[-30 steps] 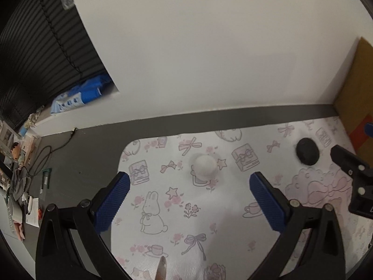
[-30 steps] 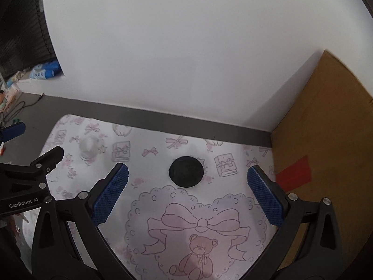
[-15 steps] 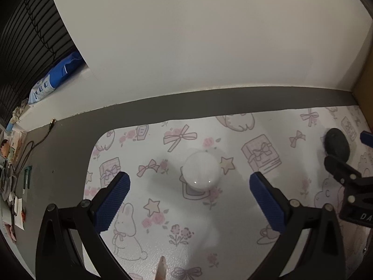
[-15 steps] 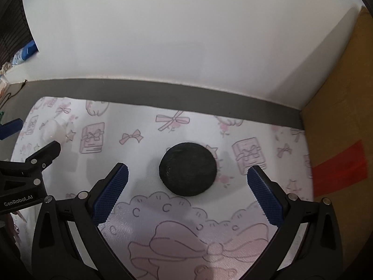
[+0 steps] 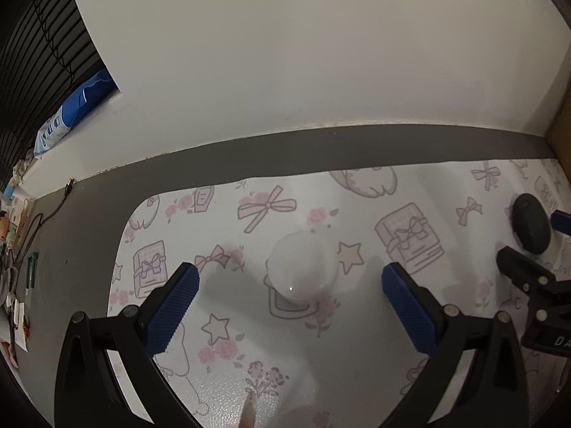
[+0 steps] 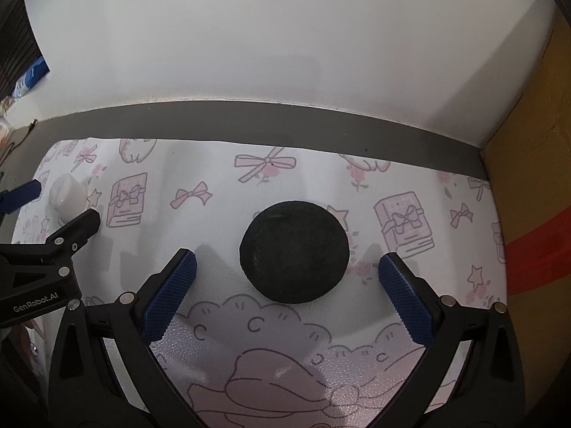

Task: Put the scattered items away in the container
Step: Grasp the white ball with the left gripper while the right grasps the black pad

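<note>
A white round item [image 5: 303,267] lies on the patterned mat [image 5: 357,356], just ahead of my open left gripper [image 5: 289,280], whose blue pads flank it without touching. It also shows in the right wrist view [image 6: 67,192]. A black round disc [image 6: 294,251] lies on the mat between and just ahead of the blue pads of my open right gripper [image 6: 285,274]. It shows at the right edge of the left wrist view [image 5: 531,227]. No container is in view.
A white wall [image 5: 303,53] and a grey strip of table [image 5: 321,149] run behind the mat. A brown cardboard panel [image 6: 535,178] with red tape stands at the right. Cables and clutter [image 5: 18,249] lie at the far left.
Both grippers have moved forward and lower toward the mat. The white item and the black disc now sit larger, between each gripper's open pads.
</note>
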A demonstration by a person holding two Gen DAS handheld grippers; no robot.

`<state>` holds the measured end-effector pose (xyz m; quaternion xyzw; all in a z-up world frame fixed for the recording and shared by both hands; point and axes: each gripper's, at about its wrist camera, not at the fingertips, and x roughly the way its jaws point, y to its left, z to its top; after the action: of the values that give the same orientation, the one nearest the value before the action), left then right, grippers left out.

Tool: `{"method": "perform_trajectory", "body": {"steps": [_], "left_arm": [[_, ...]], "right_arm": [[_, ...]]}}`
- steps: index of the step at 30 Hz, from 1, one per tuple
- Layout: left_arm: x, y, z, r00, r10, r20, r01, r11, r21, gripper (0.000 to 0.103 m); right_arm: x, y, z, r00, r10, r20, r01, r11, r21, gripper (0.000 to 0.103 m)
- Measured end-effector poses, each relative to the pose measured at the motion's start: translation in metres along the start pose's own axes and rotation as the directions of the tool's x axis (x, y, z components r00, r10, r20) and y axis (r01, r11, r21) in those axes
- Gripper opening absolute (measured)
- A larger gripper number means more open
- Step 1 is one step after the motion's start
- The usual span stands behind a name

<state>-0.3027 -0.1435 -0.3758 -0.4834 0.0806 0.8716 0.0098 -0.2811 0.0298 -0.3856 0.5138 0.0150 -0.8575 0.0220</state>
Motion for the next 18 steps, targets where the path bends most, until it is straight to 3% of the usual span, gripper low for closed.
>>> {"method": "perform_trajectory", "body": {"steps": [6, 8, 10, 12, 14, 15, 17, 18], "left_arm": [[0.000, 0.000, 0.001, 1.000, -0.010, 0.000, 0.010, 1.000, -0.013, 0.102], [0.001, 0.000, 0.000, 1.000, -0.029, -0.006, 0.029, 0.999, -0.026, 0.098], [0.001, 0.005, 0.000, 0.994, -0.107, -0.011, 0.106, 0.992, -0.062, 0.074], [-0.002, 0.003, 0.001, 0.994, -0.105, 0.000, 0.105, 0.993, -0.052, 0.064], [-0.004, -0.003, 0.001, 0.992, -0.122, 0.006, 0.123, 0.992, -0.025, 0.048], [-0.006, -0.006, 0.001, 0.991, -0.136, 0.006, 0.136, 0.991, -0.016, 0.035], [-0.007, -0.013, 0.002, 0.995, -0.104, 0.007, 0.104, 0.995, 0.011, 0.035], [-0.008, -0.015, 0.003, 0.996, -0.090, 0.007, 0.090, 0.996, 0.020, 0.035]], "right_arm": [[0.000, 0.000, 0.001, 1.000, 0.005, -0.004, -0.005, 1.000, -0.004, 0.103], [-0.001, 0.000, 0.001, 1.000, 0.009, -0.007, -0.009, 1.000, -0.010, 0.099], [-0.003, 0.001, 0.002, 1.000, 0.010, -0.005, -0.010, 1.000, -0.014, 0.093], [-0.005, 0.001, 0.004, 1.000, 0.011, -0.005, -0.012, 1.000, -0.018, 0.086], [-0.006, 0.001, 0.006, 1.000, 0.012, -0.006, -0.012, 1.000, -0.020, 0.078], [-0.007, 0.001, 0.006, 1.000, 0.012, -0.005, -0.012, 1.000, -0.021, 0.075], [-0.009, 0.001, 0.008, 1.000, 0.013, -0.006, -0.013, 1.000, -0.025, 0.055], [-0.009, 0.001, 0.009, 1.000, 0.013, -0.011, -0.013, 1.000, -0.028, 0.054]]}}
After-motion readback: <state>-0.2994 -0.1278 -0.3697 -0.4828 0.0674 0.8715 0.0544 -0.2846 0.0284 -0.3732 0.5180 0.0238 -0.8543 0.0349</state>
